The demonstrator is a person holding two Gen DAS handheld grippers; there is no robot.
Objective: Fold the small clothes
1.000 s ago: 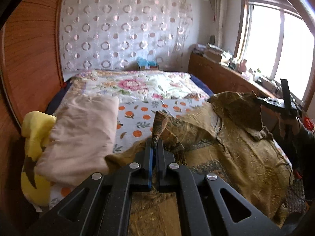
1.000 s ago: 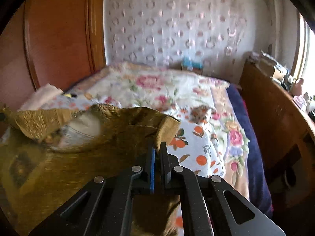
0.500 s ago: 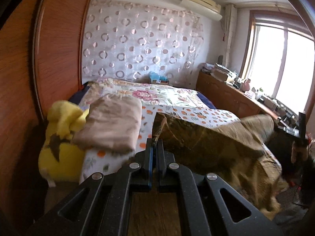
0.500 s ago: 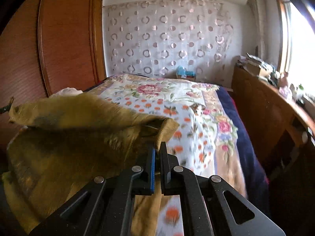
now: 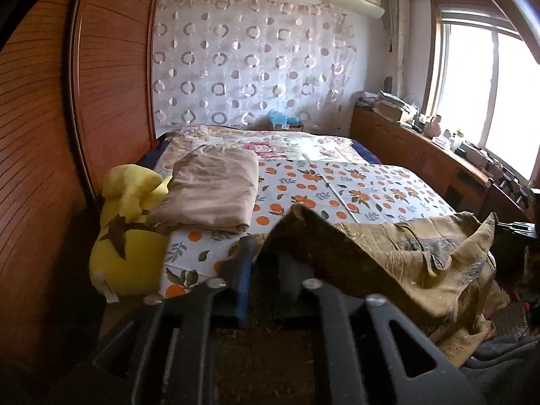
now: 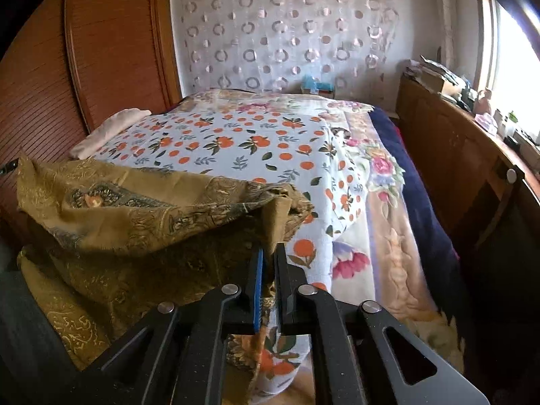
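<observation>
The left gripper point(image 5: 265, 266), low in the centre of its own view, has just been opening: its jaws stand a little apart and blurred, and a corner of the olive-gold patterned garment point(image 5: 398, 256) lies over and between them, though whether the pads still press on it I cannot tell. The right gripper point(image 6: 270, 263), low in the centre of its view, has also just begun to part; a narrow gap shows between its fingers with a fold of the same cloth still running down through it, apparently pinched yet. The garment itself hangs in a loose, doubled-over heap at the near edge of the bed, in the lower right of the left view and the lower left of the right view, with one point sticking up toward the right in the left view. It looks folded over once at most, with creases and an uneven edge, so I judge the task to be at an early to middle stage: flattening, squaring and further folds remain. Further up the white bedsheet with orange fruit print point(image 5: 354, 189), at the left centre, a beige folded cloth point(image 5: 212, 185) lies neatly, resting partly on a yellow plush toy point(image 5: 128, 236); it appears already finished. A wooden wardrobe point(image 5: 101, 101) fills the left of both views.
</observation>
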